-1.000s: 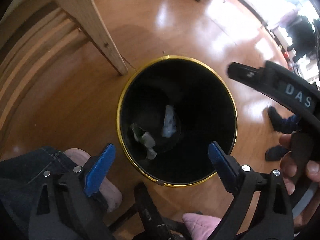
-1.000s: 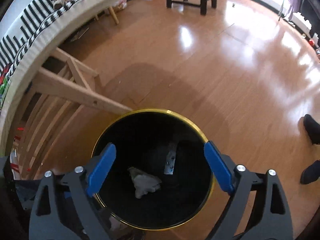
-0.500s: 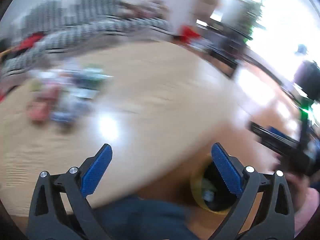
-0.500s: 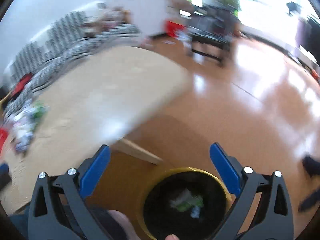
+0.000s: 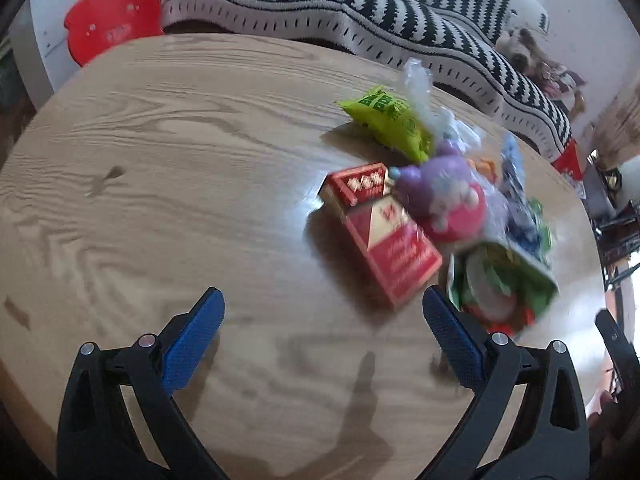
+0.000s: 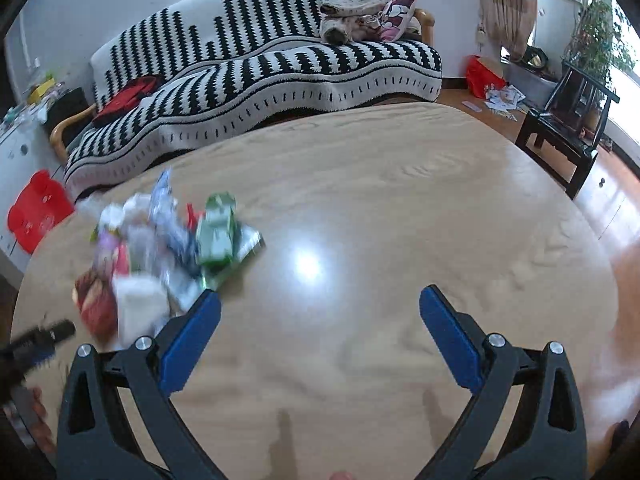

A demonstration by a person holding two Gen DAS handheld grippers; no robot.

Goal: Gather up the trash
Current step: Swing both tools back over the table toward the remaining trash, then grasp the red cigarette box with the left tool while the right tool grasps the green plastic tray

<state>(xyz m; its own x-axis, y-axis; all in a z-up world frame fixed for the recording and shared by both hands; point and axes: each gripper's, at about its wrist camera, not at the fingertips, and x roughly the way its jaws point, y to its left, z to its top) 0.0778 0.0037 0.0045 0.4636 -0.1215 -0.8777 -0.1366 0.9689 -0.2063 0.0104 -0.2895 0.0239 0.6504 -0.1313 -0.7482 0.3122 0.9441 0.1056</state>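
Outstanding: litter heap on the round pale-wood table (image 5: 168, 152), comprising a red cardboard packet (image 5: 380, 236), lime-green snack wrapper (image 5: 386, 120), green-and-white foil pouch (image 5: 504, 284) and clear plastic bag (image 5: 420, 84). Left gripper (image 5: 322, 336) and right gripper (image 6: 320, 334): fingers spread, empty, above the table. No bin visible.

The left gripper (image 5: 322, 334) hangs over the wooden worktop (image 5: 160, 168) with its blue-padded fingers (image 5: 192, 338) spread wide and nothing between them. Just beyond the right-hand finger lies a heap of trash: a red cigarette pack (image 5: 380, 236), a lime-green packet (image 5: 388, 120), a purple-and-pink toy figure (image 5: 444, 200), clear plastic wrap (image 5: 418, 84) and a green-and-white wrapper (image 5: 504, 284).
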